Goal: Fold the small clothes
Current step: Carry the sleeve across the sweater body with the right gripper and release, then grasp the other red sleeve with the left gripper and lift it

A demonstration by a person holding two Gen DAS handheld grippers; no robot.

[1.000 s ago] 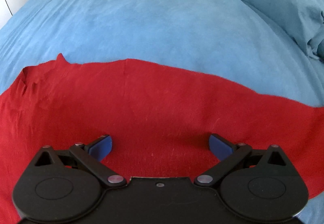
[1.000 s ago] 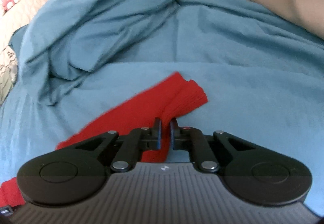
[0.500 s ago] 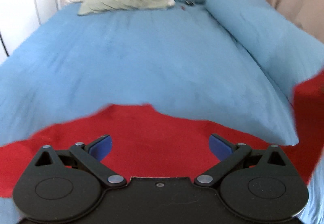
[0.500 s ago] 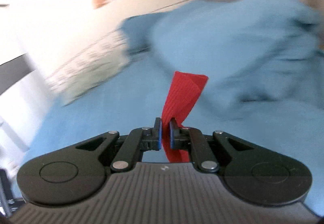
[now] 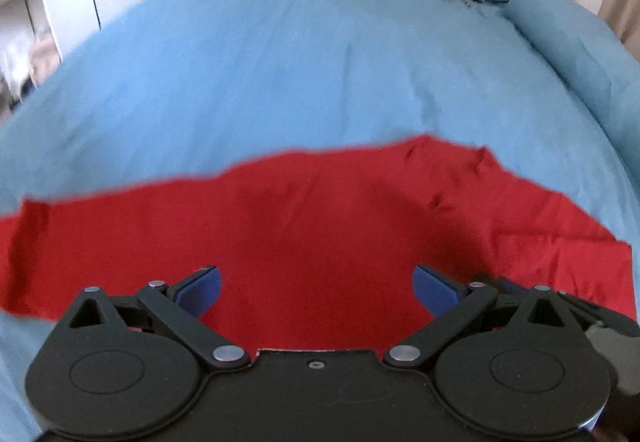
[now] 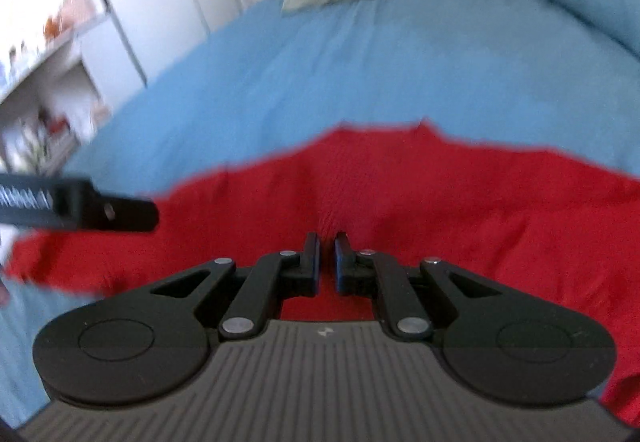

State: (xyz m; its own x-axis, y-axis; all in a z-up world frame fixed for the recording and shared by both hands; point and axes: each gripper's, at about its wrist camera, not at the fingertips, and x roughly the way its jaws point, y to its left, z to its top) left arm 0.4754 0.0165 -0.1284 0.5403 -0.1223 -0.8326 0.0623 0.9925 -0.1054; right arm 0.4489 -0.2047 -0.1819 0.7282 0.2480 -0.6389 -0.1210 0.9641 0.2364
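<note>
The red garment lies spread across the bed near its foot edge. The left gripper hangs wide above it; the right gripper pinches a fold of it.

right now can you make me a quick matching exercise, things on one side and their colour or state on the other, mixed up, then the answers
Things:
1. left gripper
2. right gripper
3. garment
4. bed cover

Colour or state:
A. blue, spread under everything
B. red, lying across the near part of the bed
C. open, pads wide apart above the cloth
D. shut on a fold of red cloth

Pairs: 1-C, 2-D, 3-B, 4-A
</note>
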